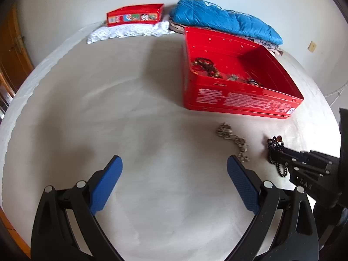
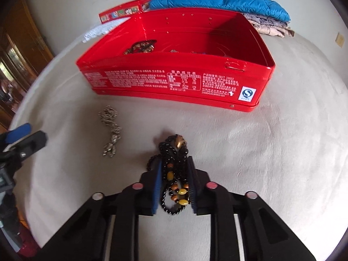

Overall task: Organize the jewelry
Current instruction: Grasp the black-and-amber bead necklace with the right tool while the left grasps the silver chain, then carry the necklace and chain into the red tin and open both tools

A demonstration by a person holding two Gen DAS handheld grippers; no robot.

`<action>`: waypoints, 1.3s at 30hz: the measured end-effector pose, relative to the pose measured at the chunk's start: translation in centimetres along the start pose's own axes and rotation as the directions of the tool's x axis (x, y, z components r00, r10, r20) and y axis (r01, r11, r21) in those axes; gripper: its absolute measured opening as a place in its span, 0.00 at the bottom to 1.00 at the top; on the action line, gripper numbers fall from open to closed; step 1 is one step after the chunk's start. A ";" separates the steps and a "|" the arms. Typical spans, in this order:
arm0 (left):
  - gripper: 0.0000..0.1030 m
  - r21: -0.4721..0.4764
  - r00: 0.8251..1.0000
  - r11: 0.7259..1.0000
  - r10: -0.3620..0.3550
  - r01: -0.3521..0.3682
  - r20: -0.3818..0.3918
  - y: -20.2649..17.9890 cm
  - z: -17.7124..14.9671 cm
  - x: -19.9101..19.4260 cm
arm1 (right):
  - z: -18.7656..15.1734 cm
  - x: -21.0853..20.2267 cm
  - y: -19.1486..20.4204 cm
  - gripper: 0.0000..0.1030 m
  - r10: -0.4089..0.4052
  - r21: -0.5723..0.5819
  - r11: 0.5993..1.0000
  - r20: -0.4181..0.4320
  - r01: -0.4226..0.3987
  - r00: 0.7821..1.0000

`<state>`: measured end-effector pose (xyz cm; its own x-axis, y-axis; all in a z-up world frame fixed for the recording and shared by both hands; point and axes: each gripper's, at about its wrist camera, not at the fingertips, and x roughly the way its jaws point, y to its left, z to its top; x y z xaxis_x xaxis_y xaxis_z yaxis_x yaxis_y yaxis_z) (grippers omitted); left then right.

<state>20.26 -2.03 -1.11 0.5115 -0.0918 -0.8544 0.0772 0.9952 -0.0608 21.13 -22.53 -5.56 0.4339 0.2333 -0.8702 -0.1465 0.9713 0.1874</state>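
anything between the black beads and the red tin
Nothing visible. The right gripper is shut on the black beads, and only bare cloth lies before the red tin. The silver chain lies off to the left.

- The open red metal tin box at 12 o'clock has glossy smooth walls with white print.
- The cream cloth surface is matt and softly napped.
- The black bead necklace has shiny smooth beads, some amber-coloured.
- The grey metal chain at 10 o'clock looks dull and rough.
- The right gripper is matt black plastic; its blue pads are textured.
- The blue quilted cloth has a slight sheen.
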 end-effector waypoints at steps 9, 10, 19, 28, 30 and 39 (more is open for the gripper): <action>0.92 0.022 0.984 0.993 -0.110 0.114 -0.138 -4.8 1.7 3.1 | -1.0 -1.4 -3.0 0.12 0.035 0.048 0.998 0.047 -0.038 0.998; 0.87 0.025 0.983 0.993 -0.113 0.117 -0.142 -5.3 1.8 3.4 | -1.0 -1.4 -3.2 0.12 0.043 0.048 0.998 0.048 -0.046 0.998; 0.53 0.022 0.967 0.989 -0.141 0.150 -0.214 -7.4 2.5 6.3 | -1.0 -0.8 -3.8 0.12 0.117 0.050 0.992 0.061 -0.120 0.991; 0.28 0.031 0.978 0.993 -0.108 0.116 -0.180 -7.9 2.9 7.5 | -1.4 -0.9 -3.6 0.12 0.128 0.023 0.991 0.066 -0.129 0.990; 0.22 0.038 0.980 0.994 -0.097 0.105 -0.172 -8.2 2.9 7.6 | -1.4 -0.8 -3.4 0.13 0.134 0.022 0.990 0.064 -0.136 0.989; 0.11 -0.041 0.974 0.987 -0.161 0.156 -0.160 -6.3 2.4 7.3 | -1.6 -0.7 -3.6 0.13 0.149 0.042 0.987 0.067 -0.152 0.987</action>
<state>25.60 -9.01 -5.72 0.3484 -0.2437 -0.9051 0.1208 0.9692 -0.2144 19.96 -26.30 -6.36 0.4660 0.3782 -0.7999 -0.1734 0.9256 0.3366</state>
